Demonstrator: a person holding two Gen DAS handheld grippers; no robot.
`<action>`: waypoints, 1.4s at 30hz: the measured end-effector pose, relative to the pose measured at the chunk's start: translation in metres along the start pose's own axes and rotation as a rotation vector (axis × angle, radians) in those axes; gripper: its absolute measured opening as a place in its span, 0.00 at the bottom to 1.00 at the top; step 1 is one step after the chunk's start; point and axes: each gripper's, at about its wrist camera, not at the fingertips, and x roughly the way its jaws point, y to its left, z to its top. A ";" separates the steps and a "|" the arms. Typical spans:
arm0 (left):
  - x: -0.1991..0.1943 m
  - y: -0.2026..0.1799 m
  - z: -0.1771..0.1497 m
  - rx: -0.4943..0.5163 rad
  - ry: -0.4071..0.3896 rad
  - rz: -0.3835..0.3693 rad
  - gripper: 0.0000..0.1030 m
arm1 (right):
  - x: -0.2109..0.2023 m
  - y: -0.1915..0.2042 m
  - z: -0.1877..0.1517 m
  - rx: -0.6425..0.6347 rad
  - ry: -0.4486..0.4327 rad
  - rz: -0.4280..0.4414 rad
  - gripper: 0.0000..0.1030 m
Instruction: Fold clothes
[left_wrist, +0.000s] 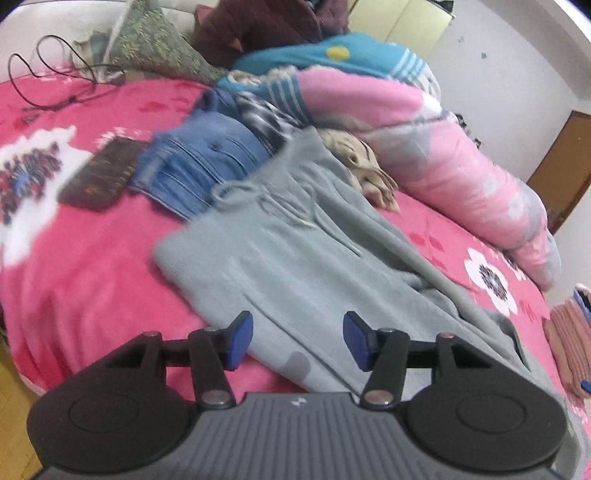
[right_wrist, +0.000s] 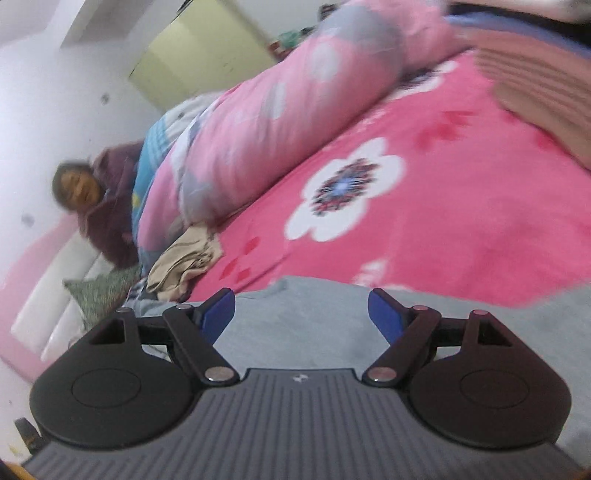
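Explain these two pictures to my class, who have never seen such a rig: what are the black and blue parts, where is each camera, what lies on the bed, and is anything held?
No robot here: a person holds a two-fingered tool in each hand, with a camera on each looking along its blue fingers. One picture shows the left tool, the other the right tool. Both stand open and hold nothing. Under them, grey trousers lie on a pink flowered bedspread. Behind are folded jeans, a beige garment and a rolled pink quilt. A person in a dark red jacket sits beyond.
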 end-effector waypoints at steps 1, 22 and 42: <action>0.001 -0.009 -0.002 0.016 0.003 0.000 0.54 | -0.012 -0.010 -0.004 0.014 -0.021 -0.007 0.77; 0.099 -0.222 -0.005 0.415 0.018 -0.120 0.54 | 0.026 0.051 -0.013 -0.633 0.080 -0.115 0.78; 0.163 -0.404 -0.149 1.030 0.344 -0.570 0.83 | -0.122 -0.204 -0.002 0.131 -0.111 -0.401 0.81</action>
